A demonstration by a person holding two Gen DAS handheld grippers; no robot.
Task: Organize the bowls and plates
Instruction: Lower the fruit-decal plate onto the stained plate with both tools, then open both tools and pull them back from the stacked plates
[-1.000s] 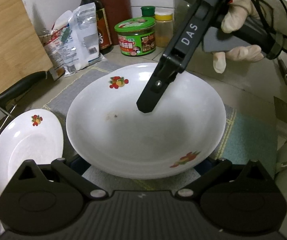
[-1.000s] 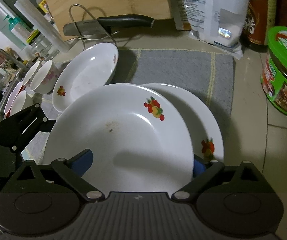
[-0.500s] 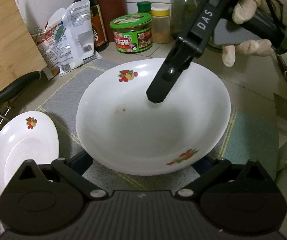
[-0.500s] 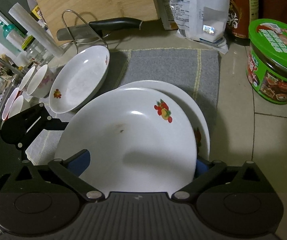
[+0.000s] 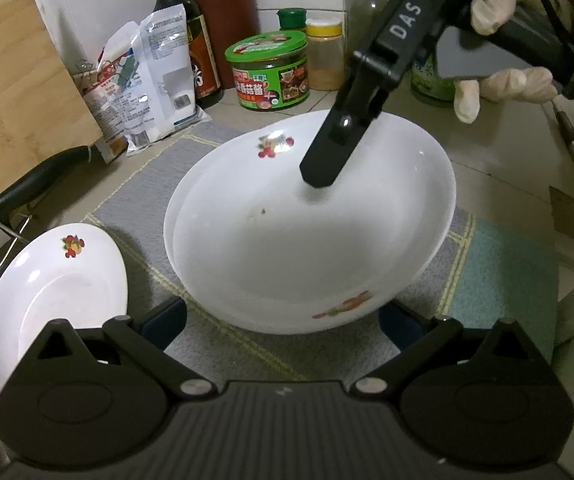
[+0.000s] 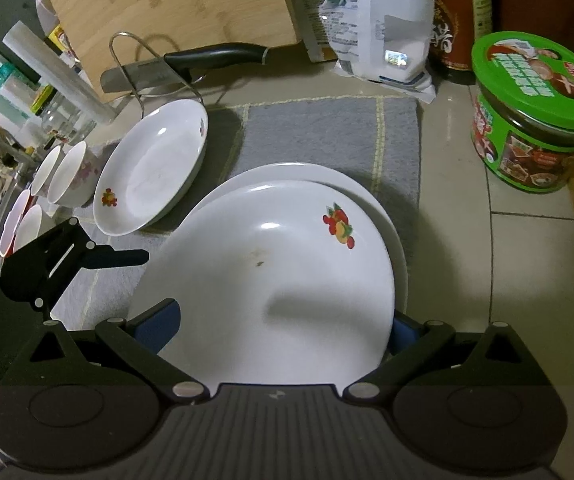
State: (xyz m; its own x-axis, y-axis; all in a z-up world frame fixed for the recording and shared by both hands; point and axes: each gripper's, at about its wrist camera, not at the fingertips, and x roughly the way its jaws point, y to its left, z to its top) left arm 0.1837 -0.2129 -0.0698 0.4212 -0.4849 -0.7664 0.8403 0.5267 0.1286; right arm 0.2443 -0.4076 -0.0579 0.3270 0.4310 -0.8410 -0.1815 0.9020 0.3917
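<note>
Presently the large white plate (image 6: 271,280) sits nested on a second plate (image 6: 397,248) at frame centre, on the grey mat (image 6: 327,132) covering the counter (image 6: 455,240). Right claw (image 6: 283,320) stands wide, straddling the near rim, pads clear of it; nothing is gripped. Left claw (image 5: 283,320) is likewise spread wide, empty, just short of the stack's opposite edge. A smaller plate (image 6: 151,168) lies tilted at upper left, with bowls (image 6: 67,176) beyond it. Judgement: that plate lies nearer the left claw, its long axis running diagonally toward the upper right of the frame.
</note>
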